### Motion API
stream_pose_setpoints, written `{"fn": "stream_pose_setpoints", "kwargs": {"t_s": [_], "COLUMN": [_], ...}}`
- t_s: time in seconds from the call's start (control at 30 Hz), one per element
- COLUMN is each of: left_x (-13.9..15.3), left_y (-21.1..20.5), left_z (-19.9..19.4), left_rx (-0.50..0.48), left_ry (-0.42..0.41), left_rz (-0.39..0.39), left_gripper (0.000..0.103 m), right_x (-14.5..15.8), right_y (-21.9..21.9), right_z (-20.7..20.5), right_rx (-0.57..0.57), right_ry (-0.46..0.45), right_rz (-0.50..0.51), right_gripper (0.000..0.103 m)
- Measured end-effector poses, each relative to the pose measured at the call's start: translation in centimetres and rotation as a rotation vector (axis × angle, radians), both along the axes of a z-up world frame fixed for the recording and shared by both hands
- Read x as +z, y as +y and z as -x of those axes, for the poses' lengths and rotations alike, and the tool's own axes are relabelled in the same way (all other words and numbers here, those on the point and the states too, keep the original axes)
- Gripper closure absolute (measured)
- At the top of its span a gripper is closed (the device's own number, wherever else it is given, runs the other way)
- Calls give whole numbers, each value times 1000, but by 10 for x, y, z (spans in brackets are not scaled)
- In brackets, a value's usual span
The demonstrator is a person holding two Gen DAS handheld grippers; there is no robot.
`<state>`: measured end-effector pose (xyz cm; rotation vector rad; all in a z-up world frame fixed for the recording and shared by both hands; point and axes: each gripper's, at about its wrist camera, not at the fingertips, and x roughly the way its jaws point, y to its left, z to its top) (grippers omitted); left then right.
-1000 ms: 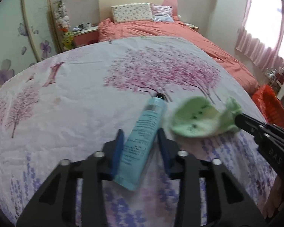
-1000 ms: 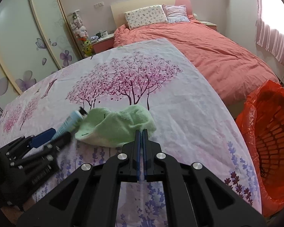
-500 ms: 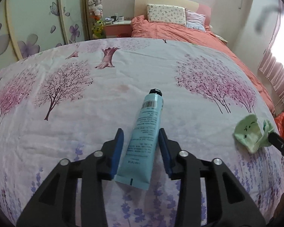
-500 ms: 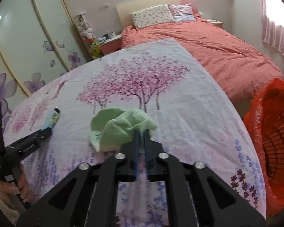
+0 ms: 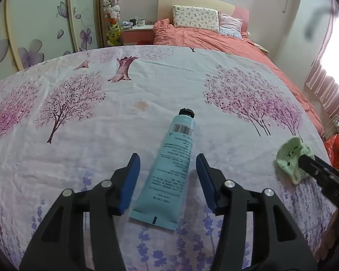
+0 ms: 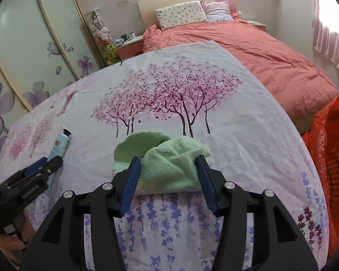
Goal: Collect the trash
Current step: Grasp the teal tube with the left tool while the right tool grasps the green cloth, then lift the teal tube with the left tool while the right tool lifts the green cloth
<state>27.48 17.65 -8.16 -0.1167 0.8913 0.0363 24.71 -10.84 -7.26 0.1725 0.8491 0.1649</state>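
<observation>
Two grippers are opening: the left gripper point(image 5: 167, 169) straddles the blue tube point(image 5: 169, 169) on the tabletop point(image 5: 79, 146), untouched; the right gripper point(image 6: 168, 171) brackets the green cloth point(image 6: 169, 164). Centre each item, then close.

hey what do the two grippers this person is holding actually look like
The left gripper and right gripper look the same: matte black angular frames with triangular cut-outs, round silver bolts at the joints, and blue pads lining the inner face of each finger. The black bodies carry pale embossed lettering, too small to read. No sleeves show.
</observation>
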Motion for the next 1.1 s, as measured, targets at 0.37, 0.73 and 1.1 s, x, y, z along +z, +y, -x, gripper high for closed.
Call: {"fn": "stream_pose_setpoints", "kwargs": {"t_s": [0.37, 0.73, 1.1], "left_x": [1, 1, 1], "left_y": [2, 4, 9], "left_z": [0, 0, 2], "left_rx": [5, 17, 17], "left_ry": [-2, -6, -10], "left_rz": [8, 23, 37], "left_gripper": [52, 54, 54], "right_x": [-3, -4, -3], "right_y": [0, -1, -4], "right_z": [4, 4, 4], "right_rx": [-2, -7, -6], "right_ry": [-10, -9, -9], "right_rz": [37, 25, 7], "right_gripper": [55, 55, 55]}}
